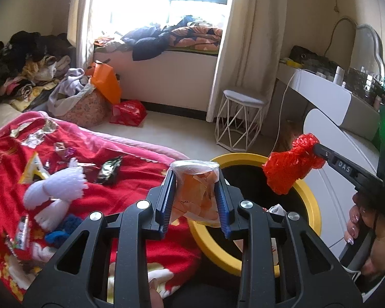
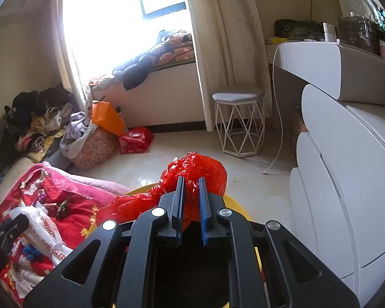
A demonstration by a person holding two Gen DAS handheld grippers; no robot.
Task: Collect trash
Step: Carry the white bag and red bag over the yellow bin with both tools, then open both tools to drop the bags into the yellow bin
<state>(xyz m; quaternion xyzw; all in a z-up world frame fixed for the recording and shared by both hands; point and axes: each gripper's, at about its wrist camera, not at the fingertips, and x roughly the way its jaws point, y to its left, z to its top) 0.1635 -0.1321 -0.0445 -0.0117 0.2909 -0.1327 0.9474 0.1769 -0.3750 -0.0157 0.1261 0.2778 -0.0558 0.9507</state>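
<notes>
My left gripper (image 1: 195, 177) is shut on a crumpled white and orange plastic bag (image 1: 196, 192) and holds it at the near left rim of the yellow-rimmed trash bin (image 1: 311, 200). My right gripper (image 2: 191, 181) is shut on a crumpled red plastic bag (image 2: 192, 172), which hangs over the bin's opening; it also shows in the left wrist view (image 1: 290, 164). The bin's yellow rim (image 2: 141, 190) peeks out behind the red bag. Wrappers (image 1: 109, 170) and white foam netting (image 1: 61, 184) lie on the red blanket (image 1: 141, 179).
A white wire stool (image 1: 240, 120) stands on the floor beyond the bin. A white dresser (image 2: 346, 166) is to the right. A floral laundry bag (image 1: 87, 107), an orange bag and a red bag (image 1: 128, 113) sit by the window seat. Clothes pile at far left.
</notes>
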